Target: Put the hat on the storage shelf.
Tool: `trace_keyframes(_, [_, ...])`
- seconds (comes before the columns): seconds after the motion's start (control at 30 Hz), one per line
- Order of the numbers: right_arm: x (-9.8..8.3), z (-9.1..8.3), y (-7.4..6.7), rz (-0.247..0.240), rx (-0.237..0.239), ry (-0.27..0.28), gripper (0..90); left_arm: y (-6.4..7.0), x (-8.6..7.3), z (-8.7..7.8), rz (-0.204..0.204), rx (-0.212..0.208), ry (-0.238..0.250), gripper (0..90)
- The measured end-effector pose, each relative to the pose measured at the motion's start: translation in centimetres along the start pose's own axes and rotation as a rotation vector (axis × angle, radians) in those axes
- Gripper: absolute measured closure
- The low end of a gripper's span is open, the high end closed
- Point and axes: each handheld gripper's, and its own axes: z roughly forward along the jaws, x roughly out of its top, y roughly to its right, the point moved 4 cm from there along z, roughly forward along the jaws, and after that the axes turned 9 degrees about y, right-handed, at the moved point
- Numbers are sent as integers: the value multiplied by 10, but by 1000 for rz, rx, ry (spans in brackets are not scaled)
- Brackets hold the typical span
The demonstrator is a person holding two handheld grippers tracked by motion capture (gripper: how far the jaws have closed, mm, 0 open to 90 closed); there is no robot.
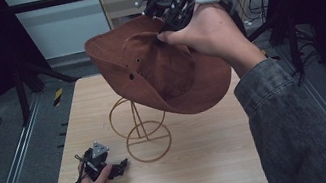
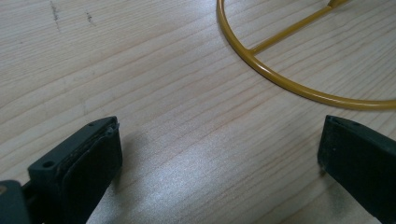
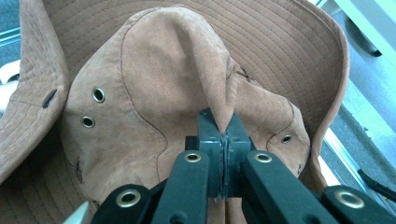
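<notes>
A brown brimmed hat (image 1: 162,69) hangs in the air above a yellow wire hat stand (image 1: 141,128) at the table's middle. My right gripper (image 1: 169,17) is shut on a pinched fold of the hat's crown (image 3: 187,84), its jaws pressed together on the cloth (image 3: 223,123). The hat tilts with its brim toward the table. My left gripper (image 1: 122,166) rests low on the table at the front left, beside the stand's base ring (image 2: 289,84). Its jaws stand wide apart with bare wood between them (image 2: 219,149).
The wooden table (image 1: 214,163) sits between metal floor rails (image 1: 12,169) on the left and a dark frame on the right. A person's grey sleeve (image 1: 299,128) reaches across the table's right side. Bare wood lies in front of the stand.
</notes>
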Motion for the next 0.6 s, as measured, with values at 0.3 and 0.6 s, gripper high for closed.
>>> trace_keyframes(0.3, [12, 10, -11, -11, 18, 13, 893, 0, 0, 0, -2, -2, 0, 0])
trace_keyframes(0.6, [20, 19, -21, -22, 33, 16, 892, 0, 0, 0, -2, -1, -1, 0])
